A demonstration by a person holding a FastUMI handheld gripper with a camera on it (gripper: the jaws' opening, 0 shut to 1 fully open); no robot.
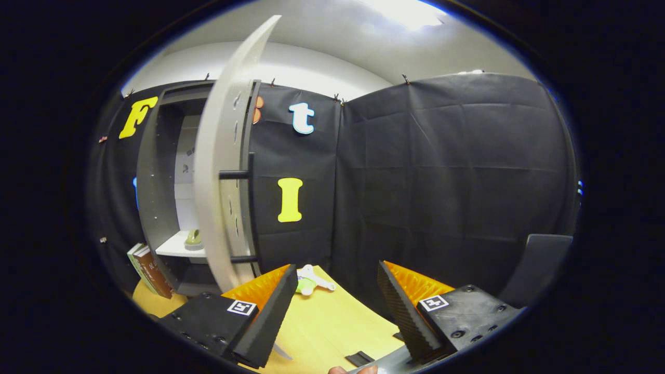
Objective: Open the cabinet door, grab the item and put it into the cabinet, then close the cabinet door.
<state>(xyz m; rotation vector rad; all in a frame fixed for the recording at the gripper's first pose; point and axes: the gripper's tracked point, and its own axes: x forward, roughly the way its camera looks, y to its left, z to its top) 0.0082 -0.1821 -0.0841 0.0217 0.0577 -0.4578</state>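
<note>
1. On the yellow table (332, 322), beyond the two fingers, lies a small white and green toy (311, 280); this looks like the item to grab; it sits close to the foot of the cabinet (156, 182).
2. The gripper (337, 311) is wide open and holds nothing; its black fingers (270, 317) point up and over the table, with bare table between them.
3. The cabinet door (221, 166) stands open, swung out toward us edge-on; its dark bar handle (249, 208) sticks out on the right side; so the first step looks done.
4. Inside the cabinet a white shelf (174, 246) shows, with a small pale green thing (193, 238) on it; what it is I cannot tell.
5. Some books (148, 270) lean by the cabinet's left side; a small black flat piece (359, 358) lies on the table near the fingers.
6. What could go wrong: the toy is small and lies flat, so the fingers might slip over it or push it away; it is close to the open door, so the left finger could bump the door and swing it; the green thing on the shelf could get knocked if the toy is put down too fast.
</note>
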